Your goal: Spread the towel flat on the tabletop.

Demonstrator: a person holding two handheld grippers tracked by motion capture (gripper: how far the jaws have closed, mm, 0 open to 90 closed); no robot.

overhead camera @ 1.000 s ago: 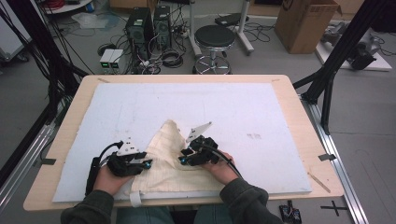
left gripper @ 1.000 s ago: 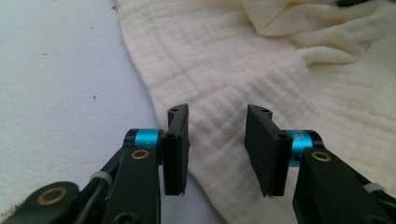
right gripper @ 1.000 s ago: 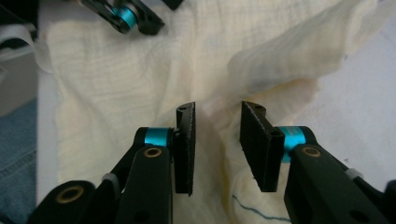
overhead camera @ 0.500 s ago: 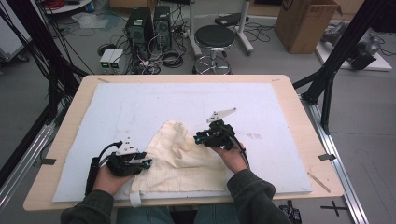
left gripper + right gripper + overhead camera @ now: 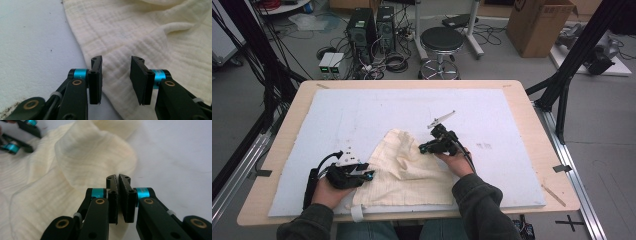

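Since the frame a second before, the right claw had travelled up and to the right, dragging one corner of the cloth outward, while the left claw had hardly shifted. At the left, the left claw (image 5: 362, 172) rested low on the pale blue foam-covered worktop (image 5: 377, 110), its jaws parted and released, straddling the near left edge of the cream, crinkled muslin cloth (image 5: 409, 170) without pinching it. The cloth lay in the middle of the worktop toward the person's side, mostly flat, with a soft ridge running up toward its far corner. At the right, the right claw (image 5: 424, 148) was clenched on a bunched fold at that corner, the fabric rising in a loose hump just ahead of the jaws. The cloth looked light, limp and easily wrinkled, likely to sag and trail rather than keep any shape, and not slippery. Edges and corners seemed the best places to take hold, pinched through a thin fold.
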